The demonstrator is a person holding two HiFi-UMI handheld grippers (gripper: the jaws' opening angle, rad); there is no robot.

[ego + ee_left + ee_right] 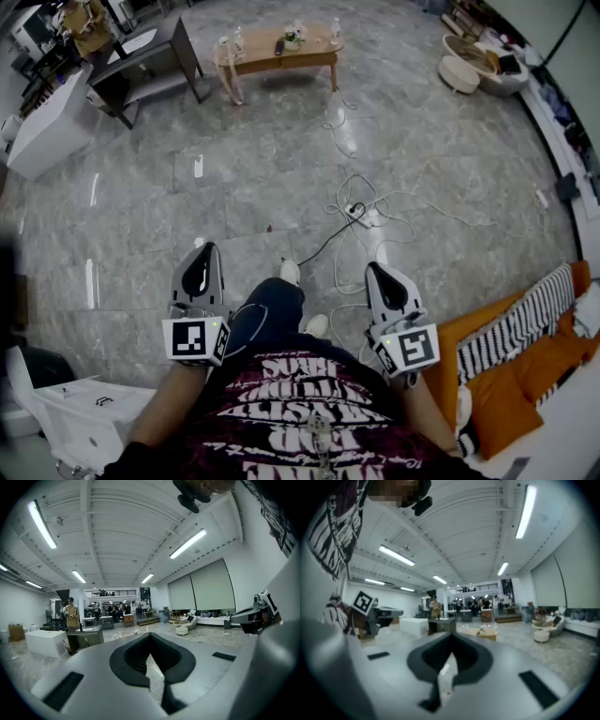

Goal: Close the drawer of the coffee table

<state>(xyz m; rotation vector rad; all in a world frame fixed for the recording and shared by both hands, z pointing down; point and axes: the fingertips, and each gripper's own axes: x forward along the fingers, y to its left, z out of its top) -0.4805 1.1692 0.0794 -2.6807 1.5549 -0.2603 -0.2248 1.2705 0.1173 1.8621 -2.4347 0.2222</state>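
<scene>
The wooden coffee table (pixel 281 54) stands far across the grey stone floor, at the top middle of the head view, with bottles and small items on top. It is too far off to make out its drawer. In the right gripper view the coffee table (pixel 481 631) shows small, just above the jaws. I hold both grippers at waist height, level and pointing toward it. The left gripper (pixel 203 251) is shut and holds nothing. The right gripper (pixel 377 269) is likewise shut and holds nothing. Each gripper view shows the left gripper (pixel 149 660) and right gripper (pixel 449 662) with jaws together.
A white cable and power strip (pixel 362 214) lie on the floor between me and the table. A dark desk (pixel 150 58) and white counter (pixel 45 127) stand far left, an orange sofa (pixel 520 361) at the right, a white box (pixel 84 412) by my left leg.
</scene>
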